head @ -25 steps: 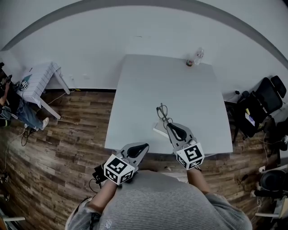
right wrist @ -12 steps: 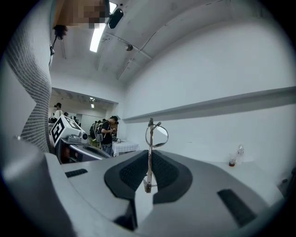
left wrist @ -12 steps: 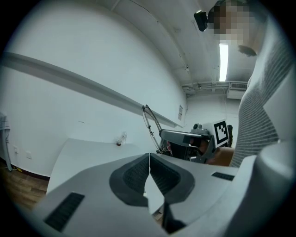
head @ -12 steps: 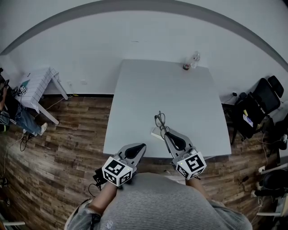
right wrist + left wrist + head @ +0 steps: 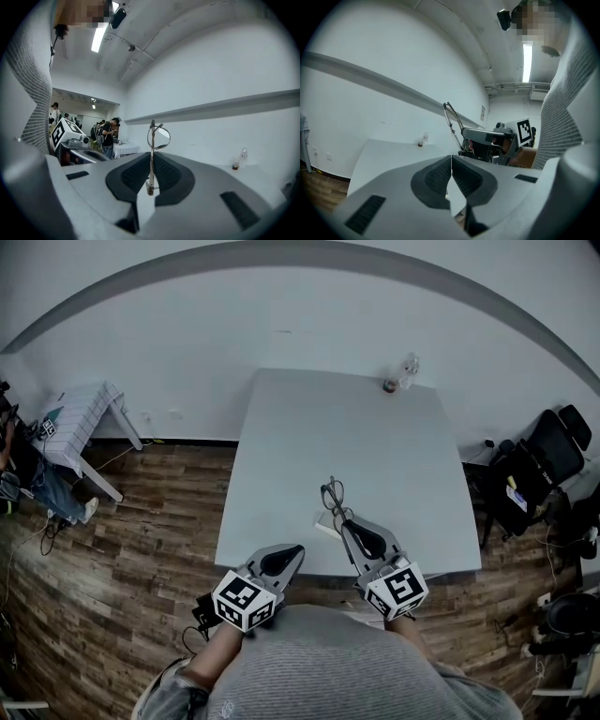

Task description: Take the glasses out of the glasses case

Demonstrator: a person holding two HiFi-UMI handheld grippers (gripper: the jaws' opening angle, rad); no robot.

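Low in the centre of the head view, the right gripper (image 5: 347, 519) pinches the glasses (image 5: 333, 493) by one temple arm between its fingers (lenses at the far end). The pale glasses case (image 5: 324, 522) lies just beneath on the table (image 5: 309, 427). Lower left, the left gripper (image 5: 296, 551) has its fingers pressed together, empty.
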